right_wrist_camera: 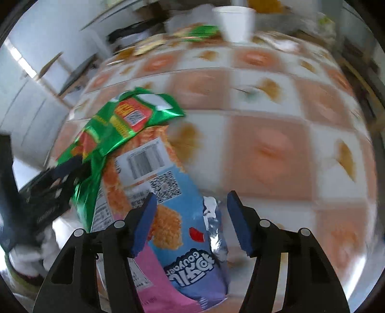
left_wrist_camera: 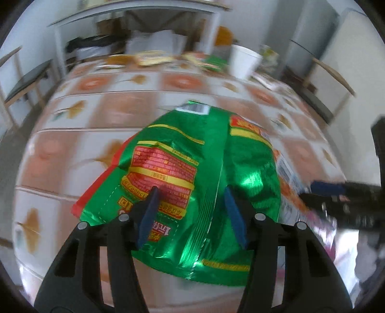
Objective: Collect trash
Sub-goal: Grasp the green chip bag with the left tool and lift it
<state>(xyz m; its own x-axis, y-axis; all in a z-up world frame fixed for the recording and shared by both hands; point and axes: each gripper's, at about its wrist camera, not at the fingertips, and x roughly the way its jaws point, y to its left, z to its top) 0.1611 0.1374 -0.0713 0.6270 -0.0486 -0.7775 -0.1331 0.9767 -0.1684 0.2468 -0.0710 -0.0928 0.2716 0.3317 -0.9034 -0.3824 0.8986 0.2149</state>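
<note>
Both claws angled down over snack bags on the counter.
Left claw point(left_wrist_camera: 191, 192) stands part open astride the green bag point(left_wrist_camera: 192, 173), pads not pressing. Right claw point(right_wrist_camera: 190, 199) stands part open over the blue-and-pink bag point(right_wrist_camera: 175, 224), gripping nothing. Green bag overlaps it. Tile-patterned counter point(right_wrist_camera: 272, 144) carries a white cup point(right_wrist_camera: 237, 20) at the far edge.

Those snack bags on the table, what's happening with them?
Someone is clearing up trash with a hand-held tool in each hand. The left tool is over a green snack bag, the right tool over a blue and pink snack bag beside it. Both stand open; neither bag is gripped yet. More wrappers wait at the table's far end.
</note>
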